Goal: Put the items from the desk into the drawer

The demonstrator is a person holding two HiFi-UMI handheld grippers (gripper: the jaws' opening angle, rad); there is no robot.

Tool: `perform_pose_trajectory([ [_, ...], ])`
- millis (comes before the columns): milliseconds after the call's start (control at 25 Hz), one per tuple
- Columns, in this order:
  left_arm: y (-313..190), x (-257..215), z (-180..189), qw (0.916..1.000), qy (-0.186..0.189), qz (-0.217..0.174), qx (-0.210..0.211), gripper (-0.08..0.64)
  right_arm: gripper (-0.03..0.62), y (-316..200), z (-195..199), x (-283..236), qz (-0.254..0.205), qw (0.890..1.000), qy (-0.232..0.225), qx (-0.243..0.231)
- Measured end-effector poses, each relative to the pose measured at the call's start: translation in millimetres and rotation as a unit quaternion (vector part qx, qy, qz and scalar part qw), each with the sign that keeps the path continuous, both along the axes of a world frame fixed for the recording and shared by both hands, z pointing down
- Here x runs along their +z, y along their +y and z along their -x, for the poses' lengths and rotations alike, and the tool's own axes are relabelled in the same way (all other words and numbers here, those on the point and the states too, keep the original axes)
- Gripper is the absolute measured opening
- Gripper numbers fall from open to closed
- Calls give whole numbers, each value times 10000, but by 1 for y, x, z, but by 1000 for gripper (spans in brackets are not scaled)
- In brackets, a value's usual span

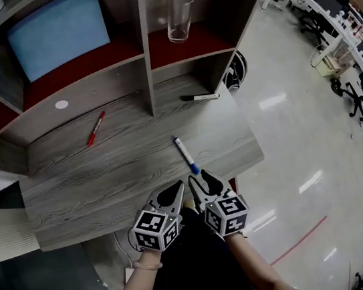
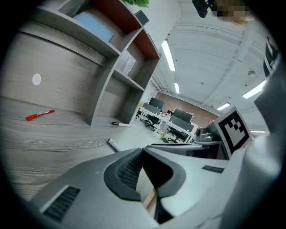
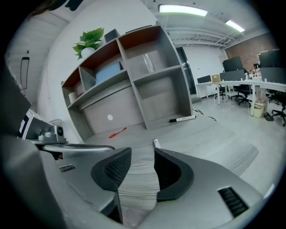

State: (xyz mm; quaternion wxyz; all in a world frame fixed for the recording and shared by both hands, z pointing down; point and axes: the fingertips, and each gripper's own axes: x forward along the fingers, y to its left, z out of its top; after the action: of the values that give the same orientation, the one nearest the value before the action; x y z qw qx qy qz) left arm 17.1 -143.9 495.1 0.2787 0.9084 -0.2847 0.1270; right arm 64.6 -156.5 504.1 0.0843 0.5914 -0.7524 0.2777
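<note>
Hovering side by side at the near edge of the grey wood-grain desk, the left gripper has its jaws together on nothing; the right gripper stands partly open and empty (the white marker with the blue cap lies just ahead of it); a red pen and a black-capped white marker lie farther back by the grey shelf unit.

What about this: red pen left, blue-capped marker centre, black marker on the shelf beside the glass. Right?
No. Head view: the black marker lies on the desk, below the shelf holding the glass. Correct: red pen left, blue-capped marker centre.
</note>
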Motion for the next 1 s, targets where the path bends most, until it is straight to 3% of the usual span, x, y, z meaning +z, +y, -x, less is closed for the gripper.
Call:
perform_pose_trajectory([
  [160, -12, 12, -2, 9998, -81, 135, -140, -2, 186, -15, 1, 11, 196, 9996, -6, -208],
  [1000, -67, 48, 0, 9950, -257, 515, -812, 0, 187, -62, -4, 82, 1454, 9851, 510, -761],
])
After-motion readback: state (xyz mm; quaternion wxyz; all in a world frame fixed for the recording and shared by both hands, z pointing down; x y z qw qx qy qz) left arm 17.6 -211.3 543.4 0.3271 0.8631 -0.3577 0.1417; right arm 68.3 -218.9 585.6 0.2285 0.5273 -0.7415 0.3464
